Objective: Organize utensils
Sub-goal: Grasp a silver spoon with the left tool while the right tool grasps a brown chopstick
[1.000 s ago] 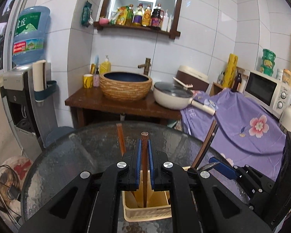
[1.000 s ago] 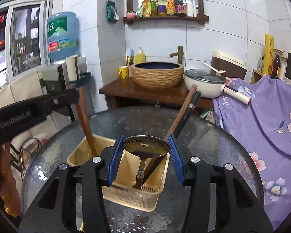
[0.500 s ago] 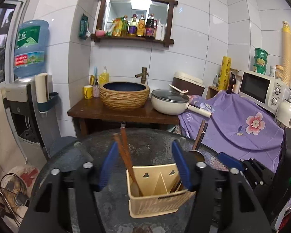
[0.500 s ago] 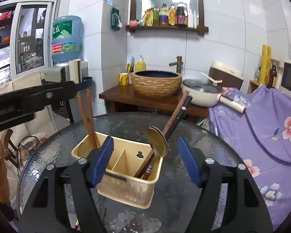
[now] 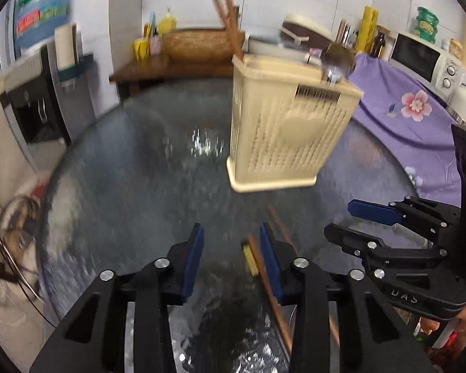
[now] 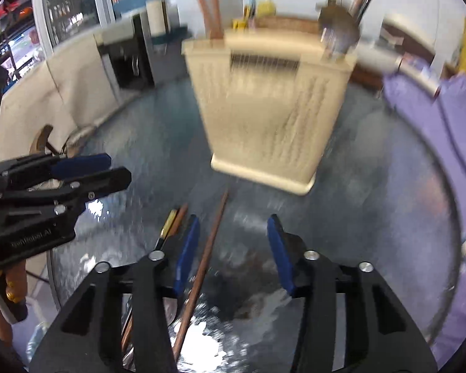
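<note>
A round glass table [image 5: 115,192] is seen under everything, dark and shiny. A purple flowered cloth [image 5: 400,118] is draped over something just past the table, on the right.

A cream plastic utensil holder [image 5: 282,130] is stood upright on the table, past both tools. Two brown chopsticks [image 5: 230,21] are stuck up from its left corner. A metal spoon [image 5: 338,60] is poked out of its right corner, with dark handles beside it in the right view. The pictures are blurred, so the compartments cannot be told apart.

The left tool [image 5: 231,245] is pointed down at the table. Its jaws have just been closing, but a gap is left between them, and nothing is pinched. A brown chopstick [image 5: 270,283] is laid on the glass beside its right blue pad, with a yellow tip next to it. Whether the pad is touched cannot be told.

The right tool [image 6: 233,245] is pointed down too. Its jaws have just been closing and are spread apart. Another brown chopstick [image 6: 202,273] is laid on the glass between them, near the left pad, and it is not pinched. A yellow-and-brown stick [image 6: 171,222] is laid just left of that tool.
</note>
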